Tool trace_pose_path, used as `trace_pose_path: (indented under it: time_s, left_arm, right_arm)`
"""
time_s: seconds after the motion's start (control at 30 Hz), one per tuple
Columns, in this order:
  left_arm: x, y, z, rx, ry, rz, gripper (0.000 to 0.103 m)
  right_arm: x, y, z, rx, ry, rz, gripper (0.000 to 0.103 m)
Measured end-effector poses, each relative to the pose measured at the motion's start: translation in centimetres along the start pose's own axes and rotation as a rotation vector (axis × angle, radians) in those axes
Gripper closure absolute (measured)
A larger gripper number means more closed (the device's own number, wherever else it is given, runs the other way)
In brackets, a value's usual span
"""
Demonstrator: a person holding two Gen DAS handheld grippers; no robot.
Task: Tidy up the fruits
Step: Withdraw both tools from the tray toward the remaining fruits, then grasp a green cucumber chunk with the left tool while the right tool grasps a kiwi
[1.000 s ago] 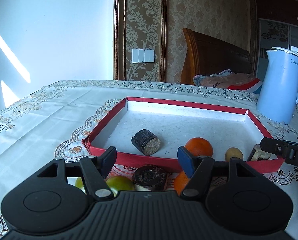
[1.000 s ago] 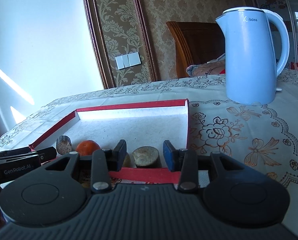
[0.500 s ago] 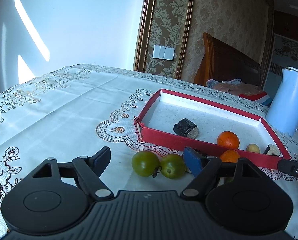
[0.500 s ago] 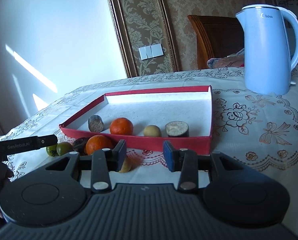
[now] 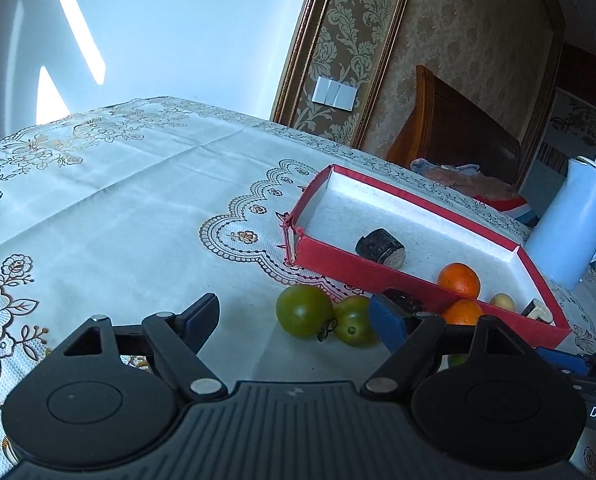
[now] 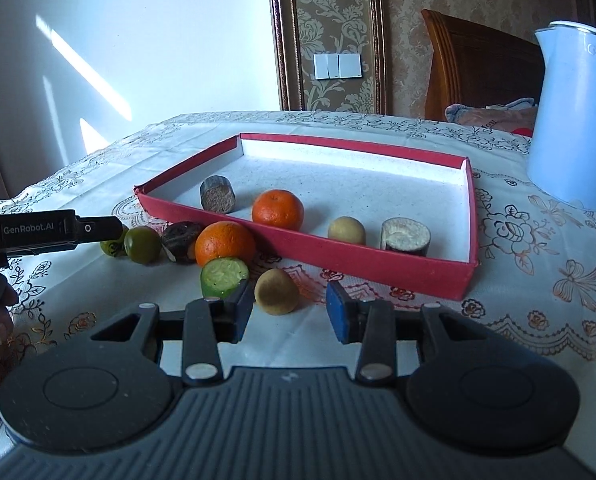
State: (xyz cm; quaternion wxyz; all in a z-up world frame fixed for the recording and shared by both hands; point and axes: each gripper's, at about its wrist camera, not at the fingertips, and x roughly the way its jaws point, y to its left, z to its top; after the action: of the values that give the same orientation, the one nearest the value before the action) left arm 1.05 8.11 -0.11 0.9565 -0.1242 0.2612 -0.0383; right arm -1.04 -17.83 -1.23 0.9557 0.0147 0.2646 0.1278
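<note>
A red tray (image 6: 337, 249) holds a dark cylinder (image 6: 218, 199), an orange (image 6: 278, 210), a pale ball (image 6: 346, 231) and a cut round piece (image 6: 405, 236). Loose on the cloth before it lie two green tomatoes (image 5: 303, 311), a dark piece (image 6: 182, 240), a second orange (image 6: 226, 244), a green cut piece (image 6: 222, 276) and a tan ball (image 6: 276, 291). My left gripper (image 5: 296, 318) is open wide, with the tomatoes just ahead of its fingers. My right gripper (image 6: 290, 312) stands narrowly open. The tan ball lies just ahead of its gap, untouched.
A light blue kettle (image 6: 573, 120) stands on the patterned tablecloth right of the tray. A wooden chair back (image 6: 477, 68) with cloth on it is behind the table. In the right wrist view the left gripper (image 6: 94, 230) reaches in from the left, with a hand below it.
Both grippers have drawn back from the tray, so the loose fruits on the cloth came into view. The left jaws opened wider and that view rolled. The right jaws kept their gap.
</note>
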Motion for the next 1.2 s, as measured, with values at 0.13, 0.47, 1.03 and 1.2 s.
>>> trace_pose_path:
  time_s: [0.13,0.47,1.03,1.2]
  left_arm:
    - [0.1,-0.1,0.0,0.004,0.007,-0.002,0.021]
    - [0.2,-0.6,0.0,0.04,0.019,-0.01,0.021]
    - [-0.9,-11.3,-3.4,0.428,0.034,-0.112,0.021]
    - [0.8,-12.2,-3.2,0.395,0.093,-0.091,0.021]
  right_arm:
    - [1.0,0.3,0.4,-0.009,0.029,-0.009,0.065]
    - [2.4,1.0,0.8,-0.036,0.062,-0.006,0.079]
    - [-0.7,-2.0,-0.2,0.058,-0.009,-0.032,0.079]
    - [-1.0,-3.6,-0.4,0.104,-0.02,-0.025,0.079]
